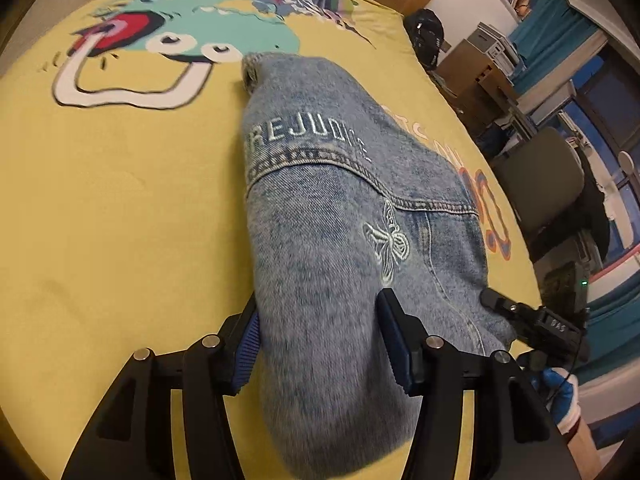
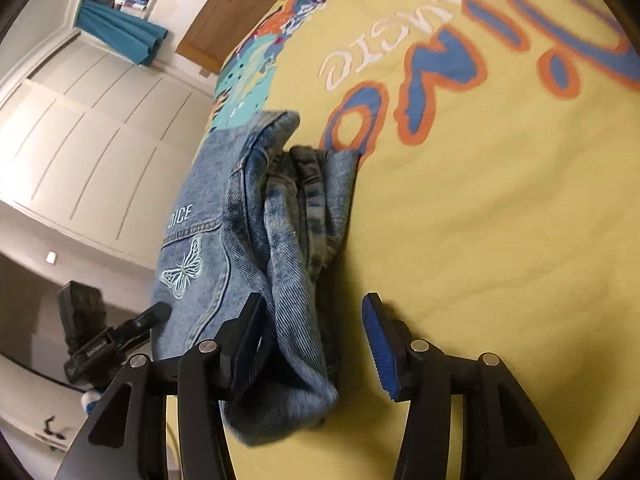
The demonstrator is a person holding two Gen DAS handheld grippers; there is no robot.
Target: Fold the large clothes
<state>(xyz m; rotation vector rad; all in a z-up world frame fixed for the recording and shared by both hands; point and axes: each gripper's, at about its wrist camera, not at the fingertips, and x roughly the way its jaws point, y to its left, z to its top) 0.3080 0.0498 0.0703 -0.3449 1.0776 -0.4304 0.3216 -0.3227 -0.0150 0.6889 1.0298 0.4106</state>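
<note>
Item one, we note a yellow printed bedspread (image 1: pixel 120 200). On it lies our folded denim jacket (image 1: pixel 340 220). Left gripper (image 1: pixel 320 344) straddles its fold, half-open; whether it pinches, we cannot tell. Right gripper (image 2: pixel 316 344) half-open, gripping nothing.

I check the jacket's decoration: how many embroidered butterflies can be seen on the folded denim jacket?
1. The butterfly is on the denim jacket, below the seam under the white lettering. Others may be hidden inside the folds.
</note>
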